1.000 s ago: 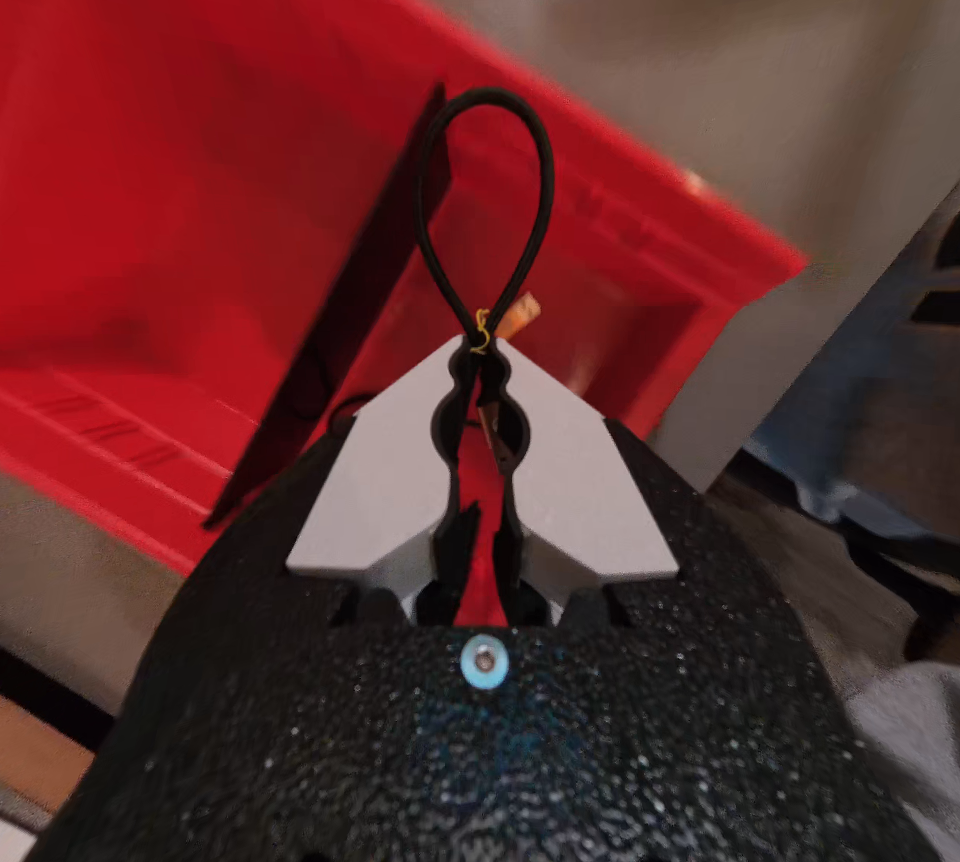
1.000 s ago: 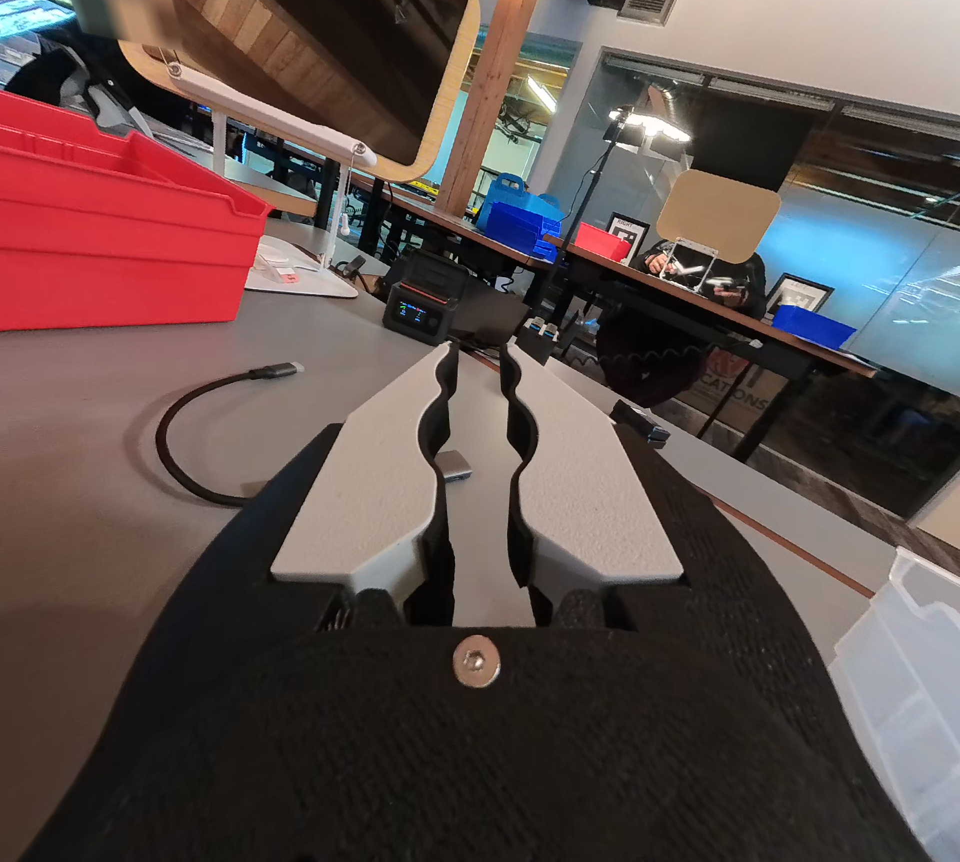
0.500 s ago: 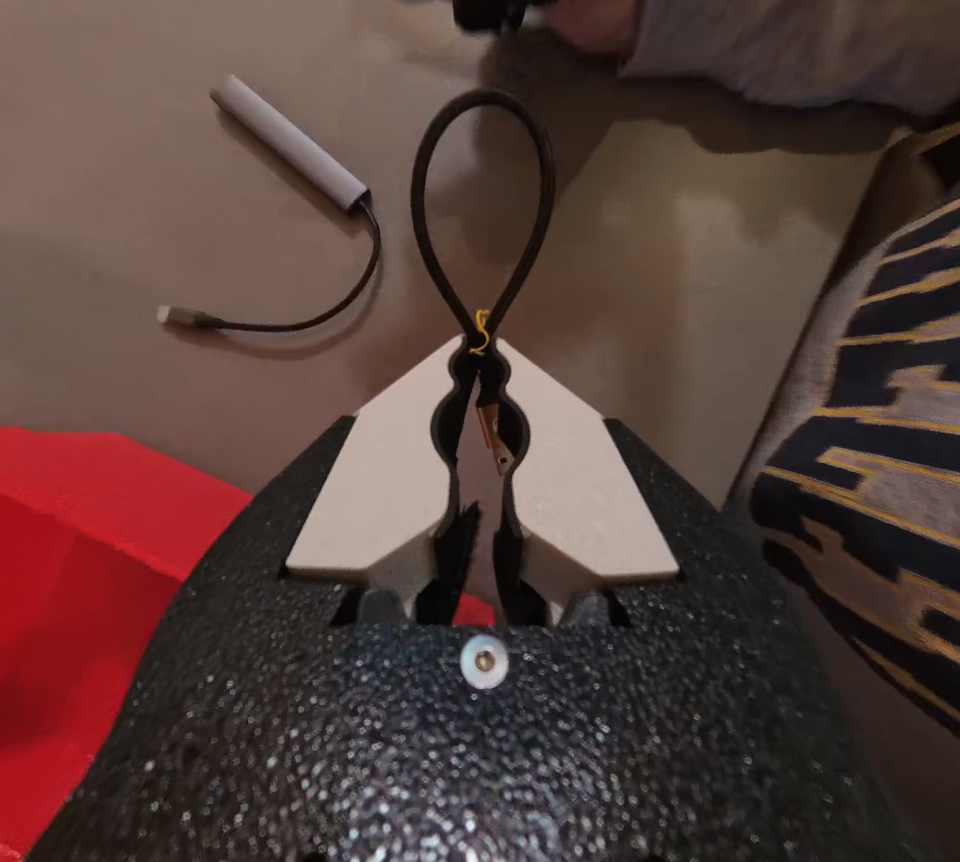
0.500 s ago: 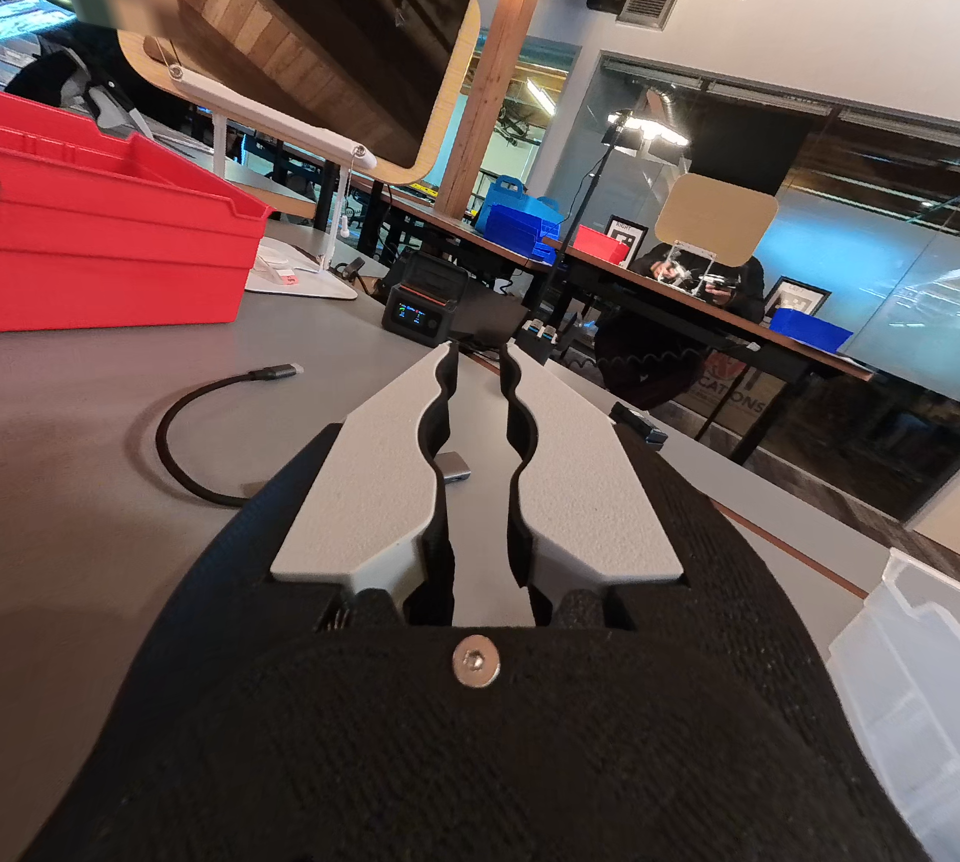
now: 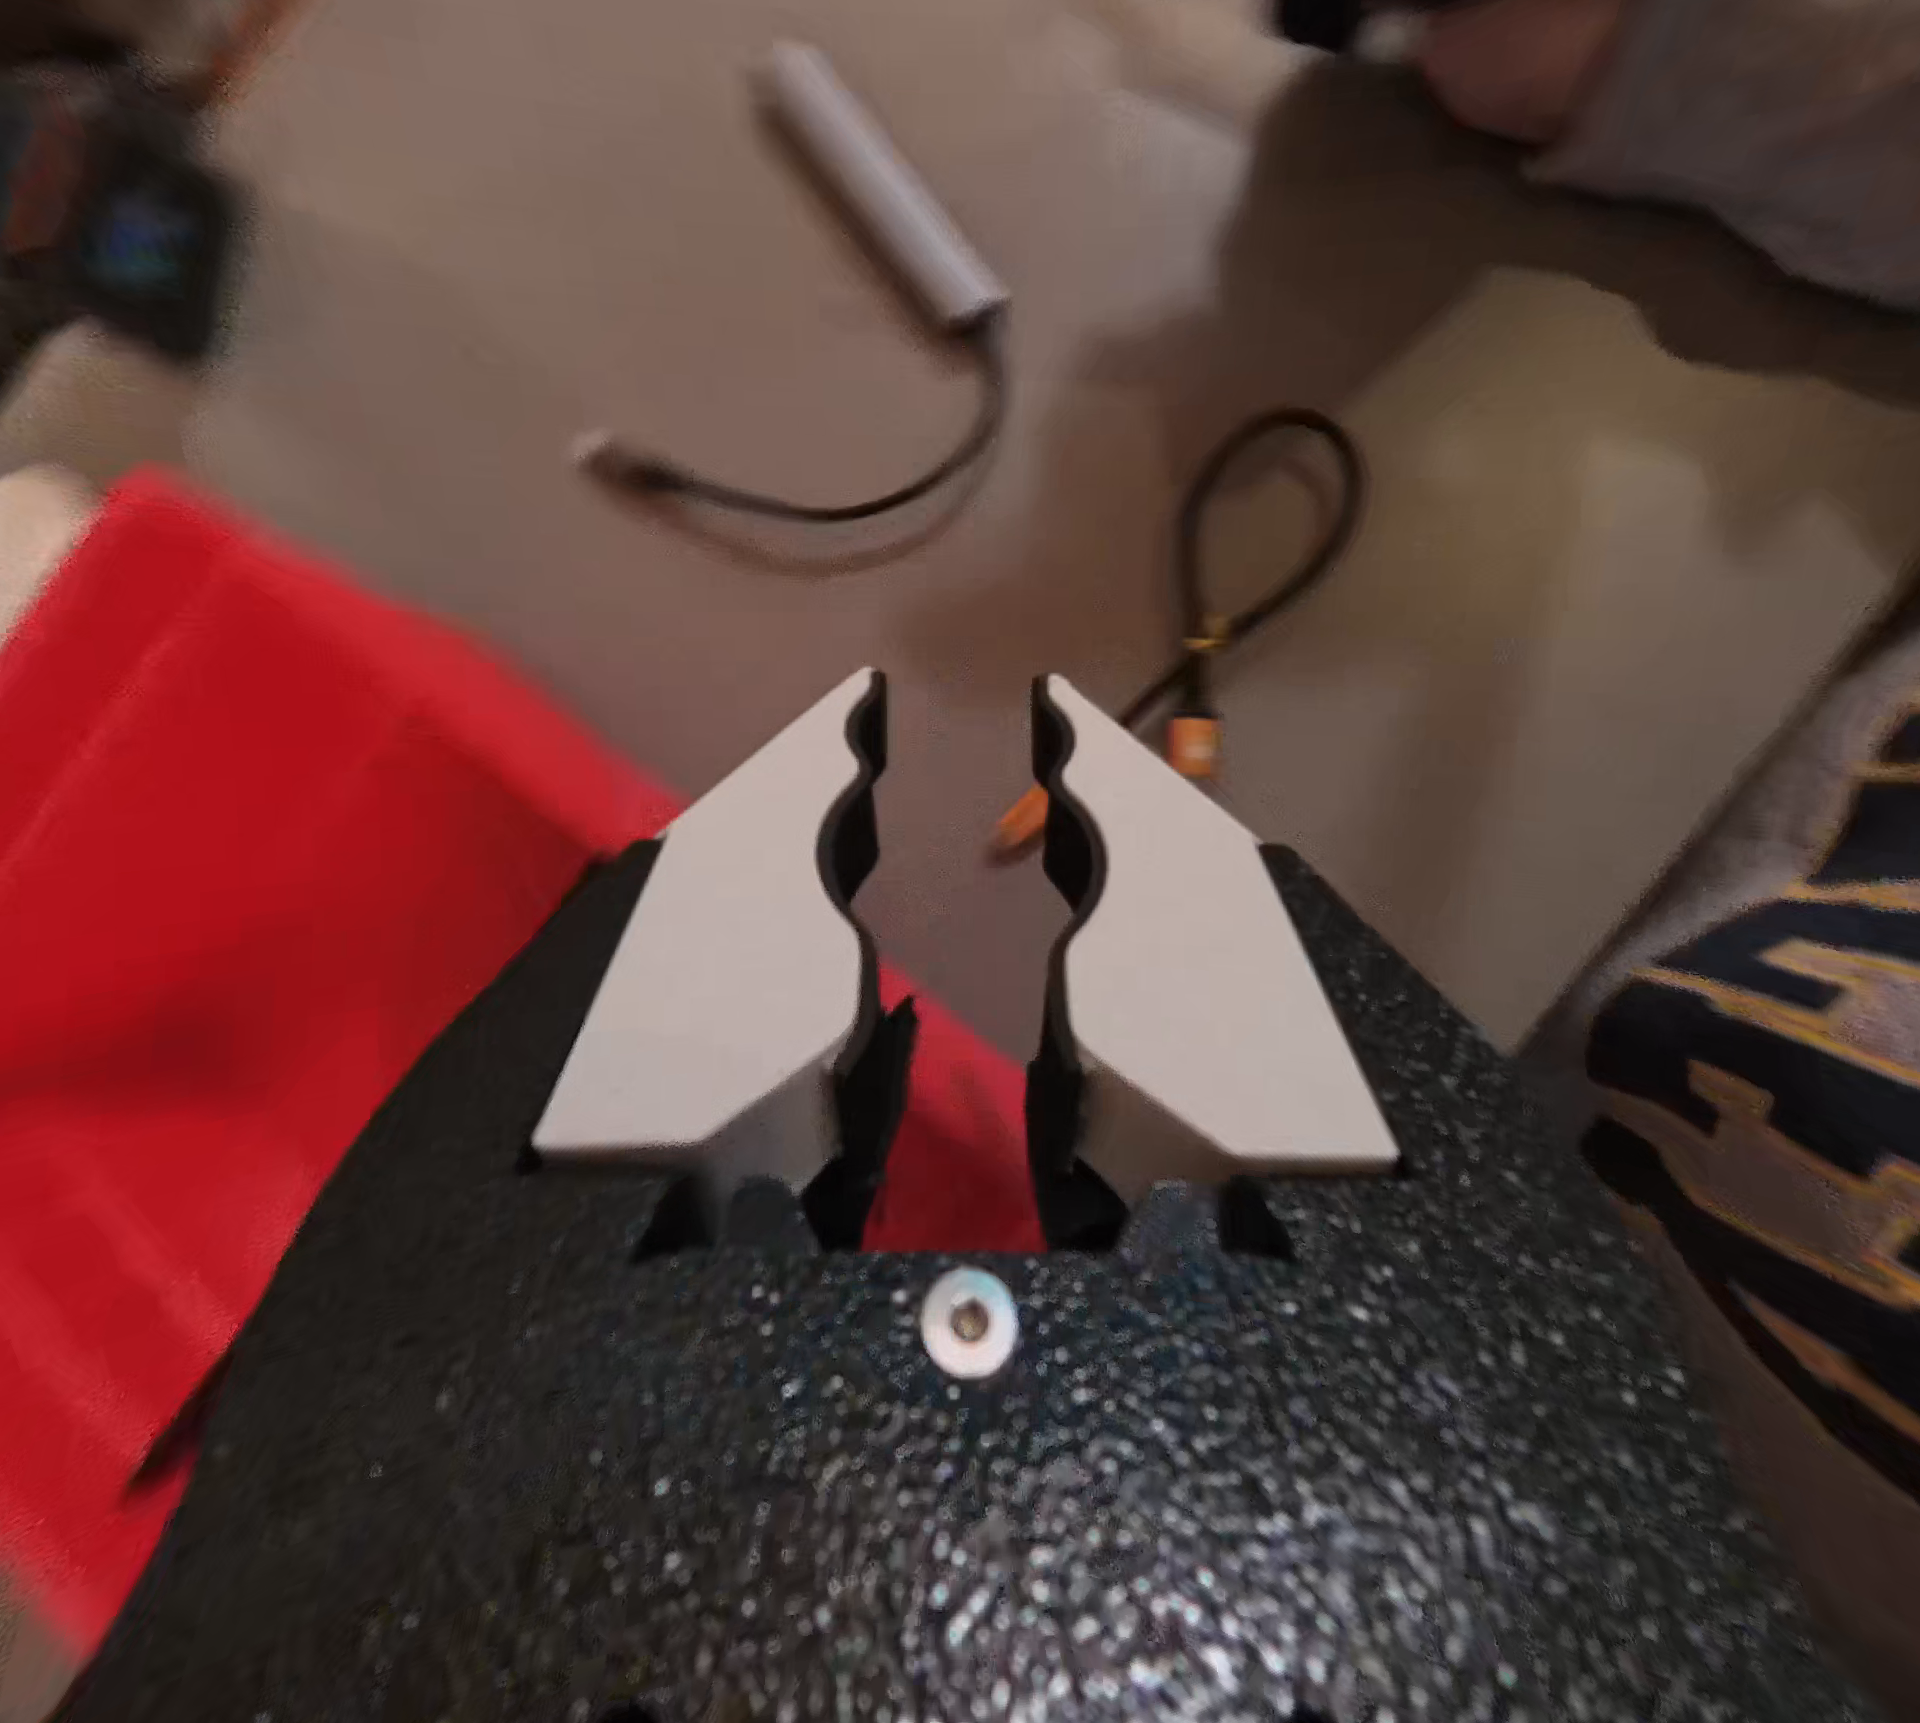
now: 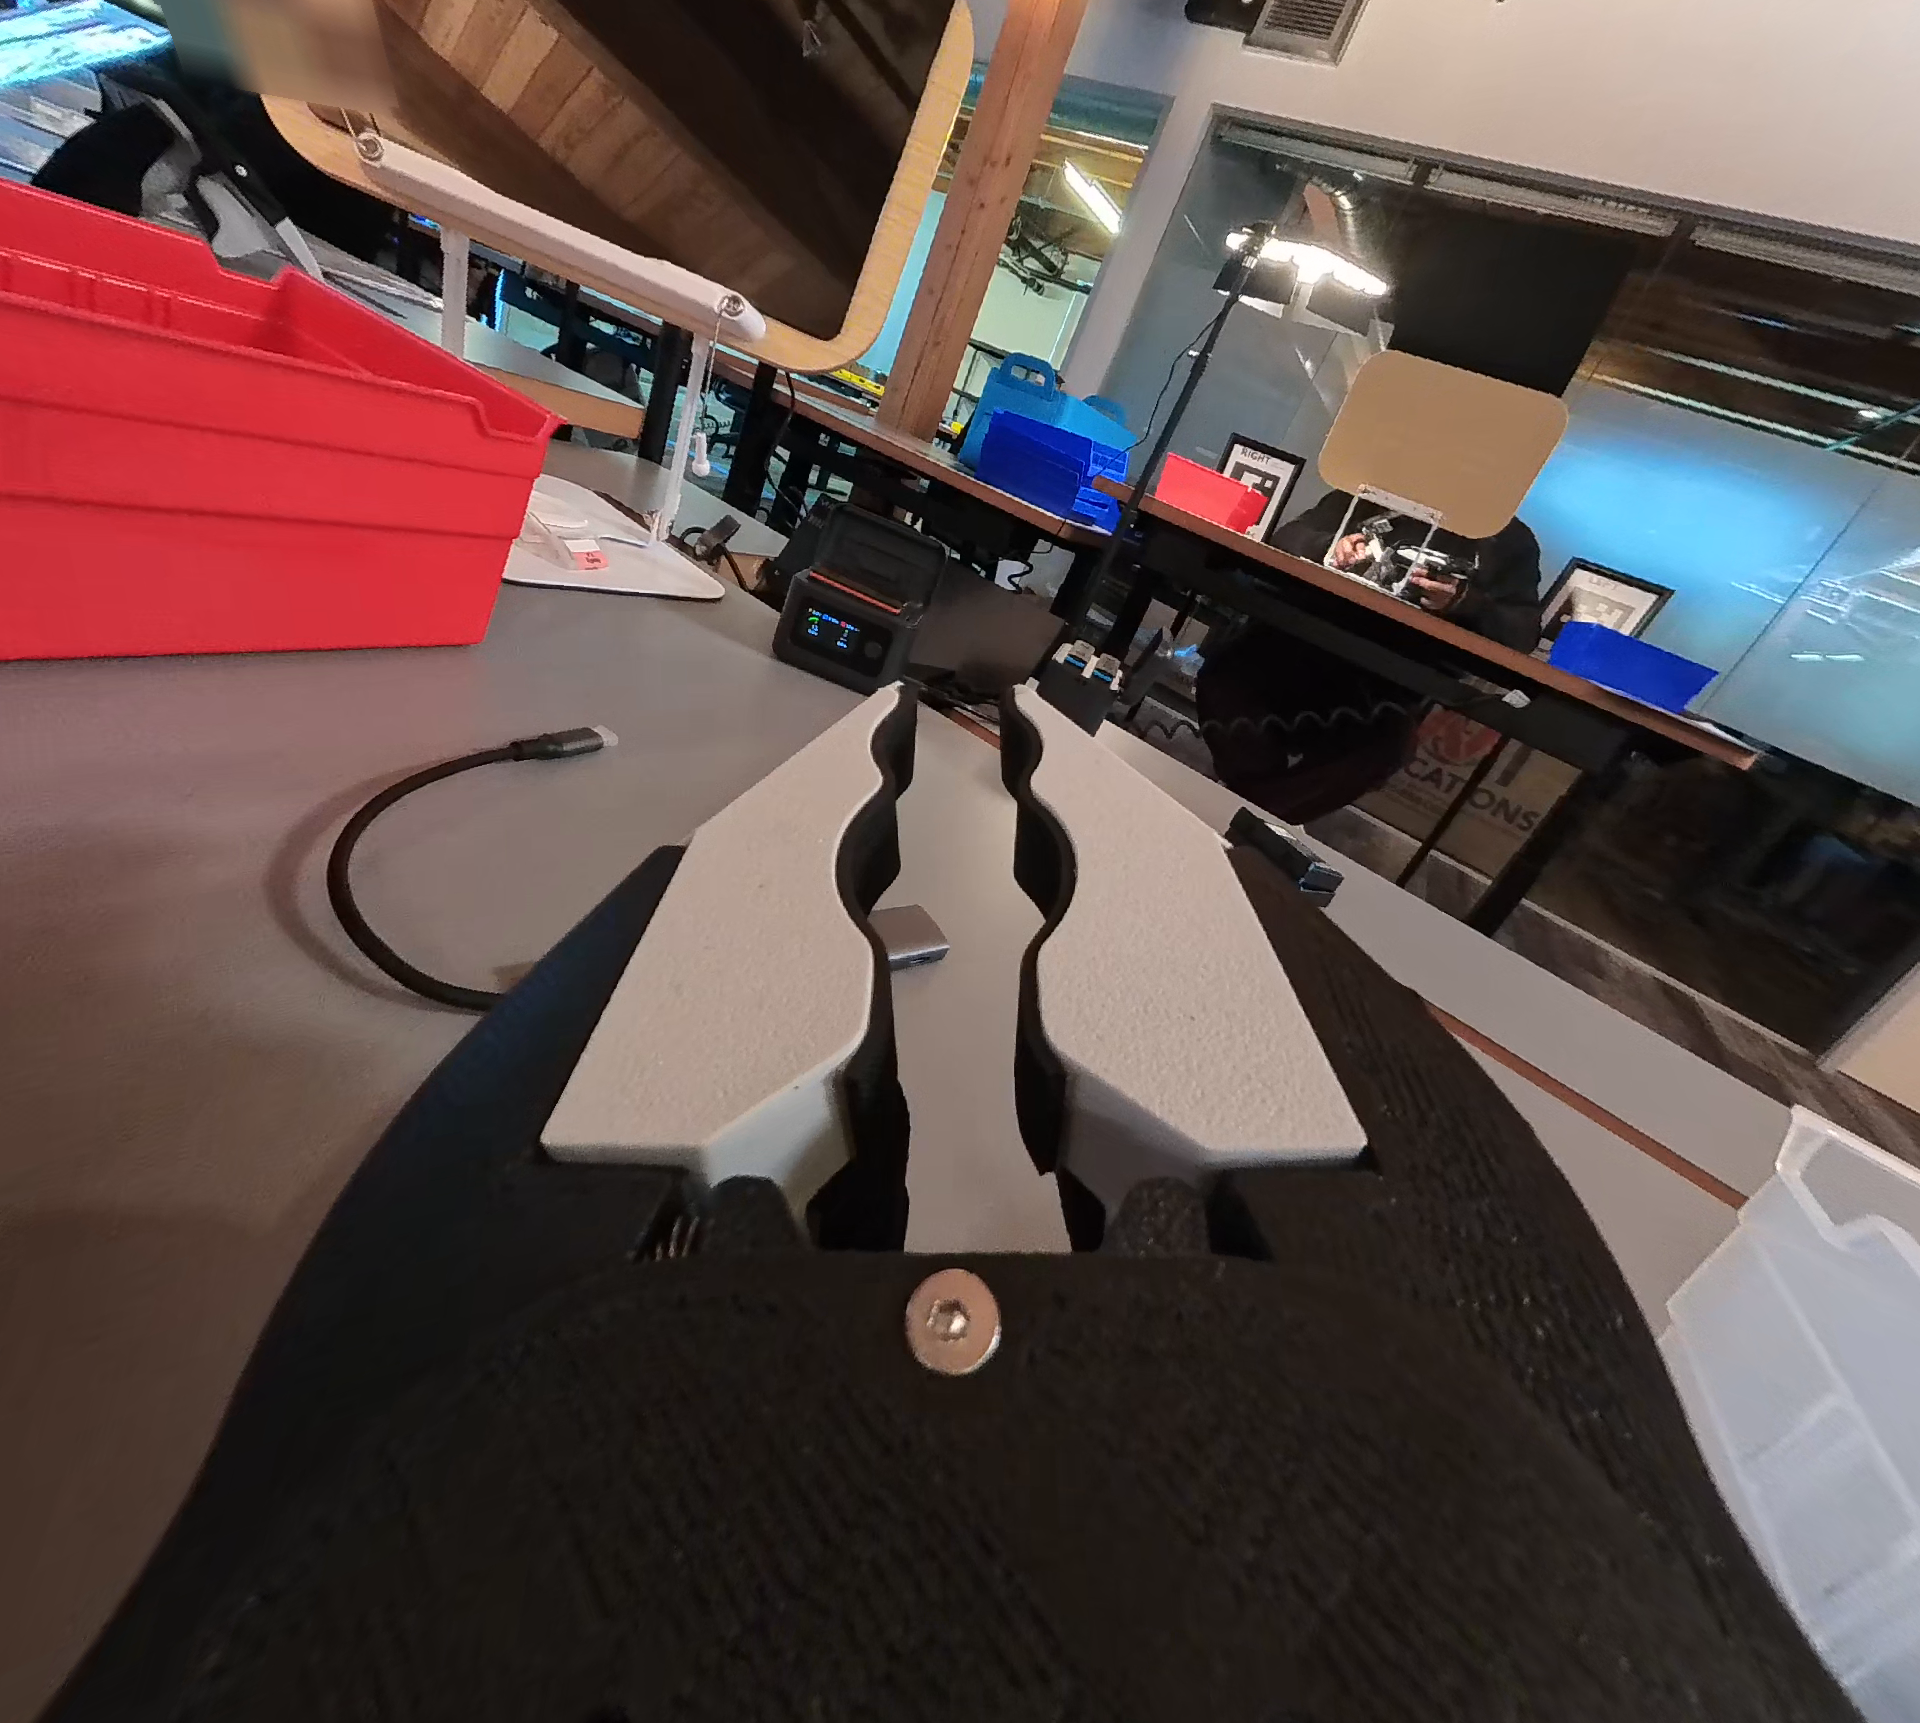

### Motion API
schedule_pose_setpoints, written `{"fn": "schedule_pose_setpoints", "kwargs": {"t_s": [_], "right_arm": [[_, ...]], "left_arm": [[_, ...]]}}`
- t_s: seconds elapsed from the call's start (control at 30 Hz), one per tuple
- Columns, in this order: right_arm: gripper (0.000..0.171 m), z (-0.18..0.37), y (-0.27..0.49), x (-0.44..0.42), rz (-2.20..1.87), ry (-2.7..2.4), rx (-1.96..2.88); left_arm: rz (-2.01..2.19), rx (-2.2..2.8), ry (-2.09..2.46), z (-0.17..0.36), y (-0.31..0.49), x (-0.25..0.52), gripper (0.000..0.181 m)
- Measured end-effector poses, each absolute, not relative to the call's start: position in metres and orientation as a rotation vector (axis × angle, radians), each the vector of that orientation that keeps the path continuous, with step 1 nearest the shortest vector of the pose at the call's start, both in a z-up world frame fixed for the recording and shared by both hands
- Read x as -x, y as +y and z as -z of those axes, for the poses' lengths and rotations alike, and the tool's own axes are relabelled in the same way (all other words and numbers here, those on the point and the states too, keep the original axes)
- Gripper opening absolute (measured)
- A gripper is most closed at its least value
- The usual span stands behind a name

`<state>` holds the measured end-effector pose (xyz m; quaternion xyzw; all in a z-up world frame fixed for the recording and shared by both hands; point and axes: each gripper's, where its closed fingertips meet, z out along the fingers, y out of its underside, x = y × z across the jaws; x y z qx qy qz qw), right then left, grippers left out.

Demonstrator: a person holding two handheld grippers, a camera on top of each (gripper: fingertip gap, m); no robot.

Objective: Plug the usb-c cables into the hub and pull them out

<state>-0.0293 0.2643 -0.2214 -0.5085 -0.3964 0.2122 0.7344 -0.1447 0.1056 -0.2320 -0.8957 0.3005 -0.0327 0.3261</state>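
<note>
My left gripper [image 5: 958,686] is open and empty above the grey table. A short black usb-c cable [image 5: 1278,510], tied in a loop, with orange plugs [image 5: 1195,738], lies on the table just beyond and right of the fingertips. The grey hub [image 5: 883,187] lies farther off, and its own black lead [image 5: 831,515] curves to the left. My right gripper [image 6: 961,702] is open and low over the table. The end of the hub [image 6: 912,935] shows between its fingers, and the hub's lead [image 6: 353,863] curls to the left.
A red bin [image 5: 260,790] sits under and left of my left gripper; it also shows in the right wrist view [image 6: 239,468]. A clear plastic box [image 6: 1808,1361] is at the right. A small black device with a screen [image 6: 852,613] stands farther back. Patterned fabric [image 5: 1766,1102] is at the right edge.
My left gripper swung from over the red bin to over the table, opened and let go of the looped cable, which now lies on the table. The right gripper has not moved.
</note>
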Motion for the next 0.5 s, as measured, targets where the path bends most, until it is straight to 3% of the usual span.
{"fn": "schedule_pose_setpoints", "kwargs": {"t_s": [0.03,0.1,0.2,0.5], "right_arm": [[0.015,0.221,0.264,0.029,-0.467,-0.871,1.118],[0.015,0.222,0.265,0.030,-0.468,-0.872,1.121],[0.015,0.222,0.265,0.030,-0.471,-0.871,1.124],[0.015,0.222,0.266,0.030,-0.471,-0.871,1.126]], "left_arm": [[0.017,2.351,0.652,0.222,0.106,0.171,0.025],[-0.197,2.388,0.384,0.215,0.100,0.236,0.031],[-0.271,2.593,0.110,0.249,0.069,0.297,0.037],[-0.056,2.932,-0.108,0.338,0.025,0.314,0.032]]}}
